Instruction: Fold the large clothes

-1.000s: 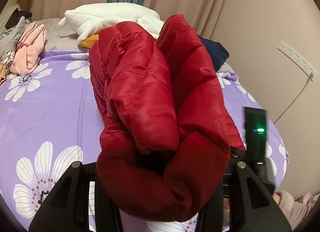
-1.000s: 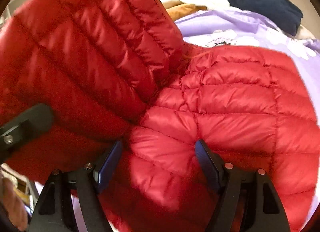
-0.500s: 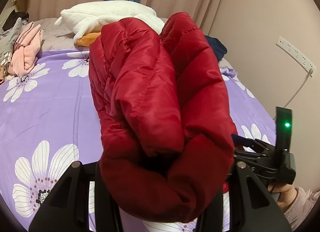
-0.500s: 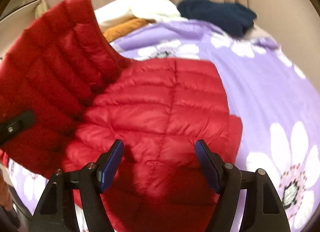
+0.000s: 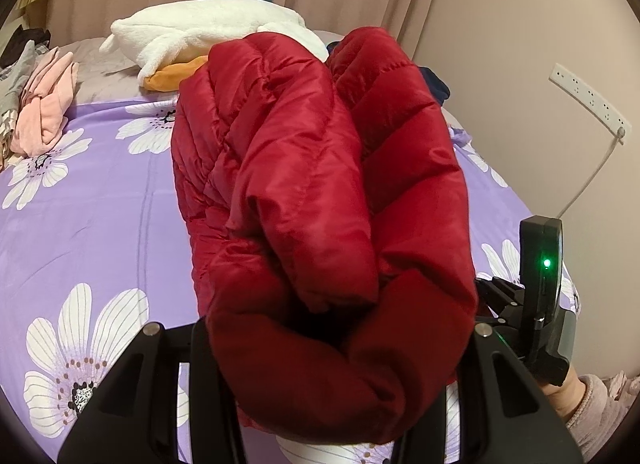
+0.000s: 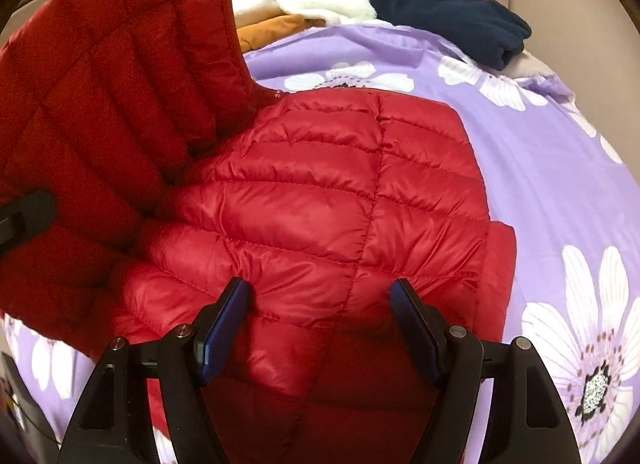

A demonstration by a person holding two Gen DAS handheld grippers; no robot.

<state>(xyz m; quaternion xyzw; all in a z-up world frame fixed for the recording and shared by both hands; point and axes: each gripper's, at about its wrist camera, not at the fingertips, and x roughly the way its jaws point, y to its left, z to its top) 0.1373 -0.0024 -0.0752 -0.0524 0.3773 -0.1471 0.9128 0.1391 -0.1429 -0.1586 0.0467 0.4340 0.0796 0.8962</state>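
Note:
A red quilted puffer jacket (image 5: pixel 320 191) lies on the purple flowered bedsheet (image 5: pixel 80 223). My left gripper (image 5: pixel 332 348) is shut on a thick bunched fold of it, held up off the bed; the fabric hides the fingertips. In the right wrist view this raised flap (image 6: pixel 112 103) stands at the left, and the flat part of the jacket (image 6: pixel 340 191) spreads on the bed. My right gripper (image 6: pixel 320 320) is open just over the flat part's near edge. Its blue pads (image 6: pixel 224 324) flank a bulge of fabric without clamping it.
White fleece (image 5: pixel 208 31) and an orange garment (image 5: pixel 172 77) lie at the head of the bed. Pink clothes (image 5: pixel 44 107) are piled at the left. A navy garment (image 6: pixel 452 23) sits far right. A wall with a power strip (image 5: pixel 588 99) borders the bed's right side. A sleeve (image 5: pixel 596 412) shows at lower right.
The right gripper has swung right, away from the raised flap, so the flat part and the sheet beside it now show. The left gripper still holds its fold in the same place.

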